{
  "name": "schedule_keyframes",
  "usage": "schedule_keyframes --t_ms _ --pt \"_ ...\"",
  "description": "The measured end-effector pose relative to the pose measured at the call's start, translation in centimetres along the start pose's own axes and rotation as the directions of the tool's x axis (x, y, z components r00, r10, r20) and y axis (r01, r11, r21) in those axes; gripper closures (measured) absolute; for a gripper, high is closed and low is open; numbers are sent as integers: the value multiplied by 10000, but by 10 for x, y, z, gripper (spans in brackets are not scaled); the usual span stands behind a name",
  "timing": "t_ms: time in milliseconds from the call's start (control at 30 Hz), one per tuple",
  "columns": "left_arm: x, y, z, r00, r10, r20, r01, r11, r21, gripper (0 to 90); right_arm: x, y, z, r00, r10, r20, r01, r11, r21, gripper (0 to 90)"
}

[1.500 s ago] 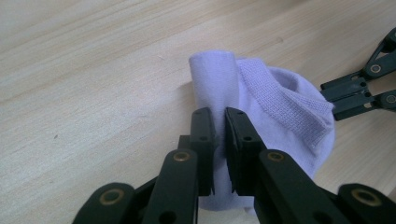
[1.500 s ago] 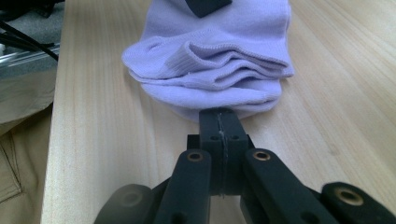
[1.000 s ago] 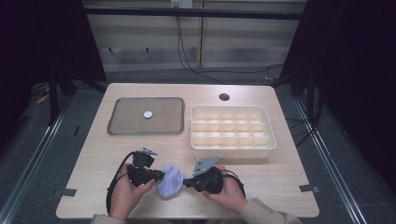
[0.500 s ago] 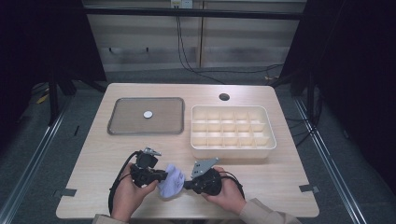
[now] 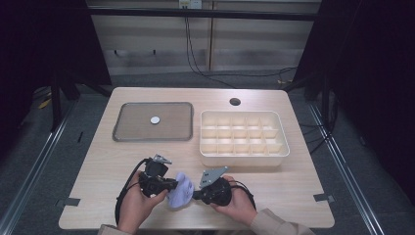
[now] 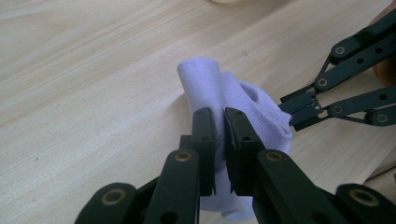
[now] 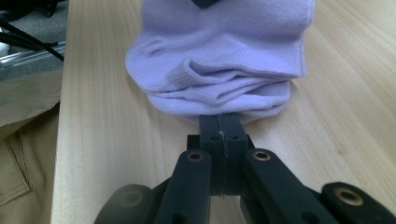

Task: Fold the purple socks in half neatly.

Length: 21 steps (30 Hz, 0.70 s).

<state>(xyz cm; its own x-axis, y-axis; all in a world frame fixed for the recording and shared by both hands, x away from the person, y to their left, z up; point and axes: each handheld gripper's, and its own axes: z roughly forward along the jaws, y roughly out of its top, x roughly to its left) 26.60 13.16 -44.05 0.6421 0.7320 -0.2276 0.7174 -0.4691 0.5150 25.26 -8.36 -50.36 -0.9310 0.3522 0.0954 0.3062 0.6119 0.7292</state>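
A lavender sock (image 5: 180,193), bunched into a soft roll, lies near the front edge of the wooden table (image 5: 293,186). My left gripper (image 5: 172,185) comes at it from the left. In the left gripper view its jaws (image 6: 219,116) are pinched on a fold of the sock (image 6: 243,98). My right gripper (image 5: 195,195) meets the roll from the right. In the right gripper view its jaws (image 7: 220,122) are pressed together on the lower edge of the sock (image 7: 219,60). The right gripper (image 6: 292,112) also appears at the sock's far side in the left gripper view.
A grey tray (image 5: 151,138) with a small white disc (image 5: 154,120) on it lies at the back left. A cream box (image 5: 242,155) with several compartments stands at the back right. A round hole (image 5: 235,102) sits near the table's far edge.
My left gripper has shifted slightly right onto the sock, and the roll looks more bunched between the two grippers. The right gripper has barely moved.
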Motion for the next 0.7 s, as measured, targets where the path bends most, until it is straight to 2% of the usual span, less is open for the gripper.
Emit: schedule_keyframes --t_ms 167,700 --pt "-3 1 0 9998 59 169 -58 10000 -26 832 0 0 0 10000 45 9 -45 10000 10 900" --pt "-10 3 0 9992 284 288 -285 9996 26 834 1 0 1 9999 105 41 -105 9999 -59 900"
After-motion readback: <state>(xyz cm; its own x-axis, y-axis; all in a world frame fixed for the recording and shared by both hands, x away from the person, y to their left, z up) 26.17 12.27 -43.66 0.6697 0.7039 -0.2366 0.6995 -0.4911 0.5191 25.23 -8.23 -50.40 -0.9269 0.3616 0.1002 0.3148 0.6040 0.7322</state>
